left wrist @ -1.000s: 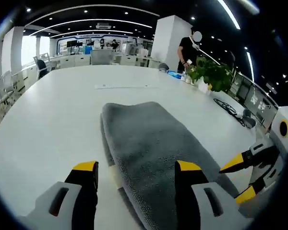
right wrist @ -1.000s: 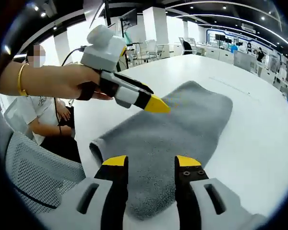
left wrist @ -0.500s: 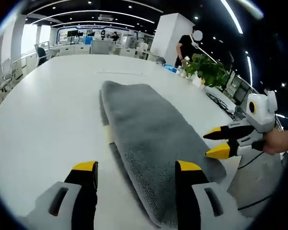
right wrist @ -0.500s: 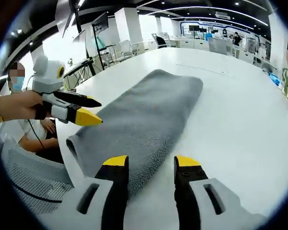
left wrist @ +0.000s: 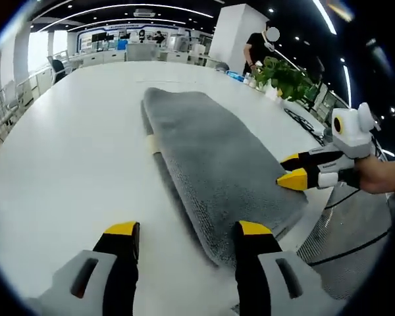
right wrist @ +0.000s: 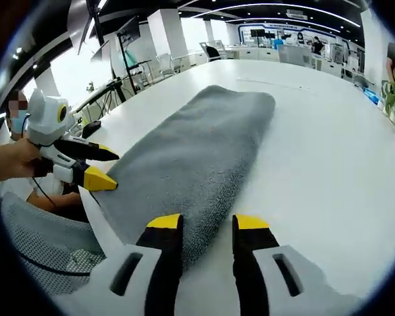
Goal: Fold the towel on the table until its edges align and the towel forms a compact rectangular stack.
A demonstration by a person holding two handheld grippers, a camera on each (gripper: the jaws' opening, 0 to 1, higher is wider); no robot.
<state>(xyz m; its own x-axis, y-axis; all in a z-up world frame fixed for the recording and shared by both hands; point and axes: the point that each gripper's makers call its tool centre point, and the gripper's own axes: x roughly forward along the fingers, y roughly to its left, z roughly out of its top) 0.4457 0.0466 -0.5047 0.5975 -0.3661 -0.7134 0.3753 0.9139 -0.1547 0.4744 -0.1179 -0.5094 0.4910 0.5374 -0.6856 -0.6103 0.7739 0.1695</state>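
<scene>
A grey towel (left wrist: 210, 158), folded into a long narrow band, lies on the white table (left wrist: 66, 151) and runs away from me. In the left gripper view my left gripper (left wrist: 186, 232) is open, low over the table at the towel's near left corner. My right gripper (left wrist: 291, 170) comes in from the right, its yellow tips slightly apart at the towel's right edge. In the right gripper view the towel (right wrist: 197, 145) stretches away and my right gripper (right wrist: 207, 225) stands open with the towel's near edge between its jaws. The left gripper (right wrist: 104, 166) hovers open at the left.
A potted plant (left wrist: 286, 79) and a standing person (left wrist: 257, 59) are at the table's far right. A mesh chair (right wrist: 39, 230) and a seated person are off the table's near edge (right wrist: 92, 210). Bare tabletop (right wrist: 329, 164) lies right of the towel.
Both grippers have drawn back and down toward the towel's near end, one at each side. The right gripper's jaws stand a little closer together. The towel has not moved.
</scene>
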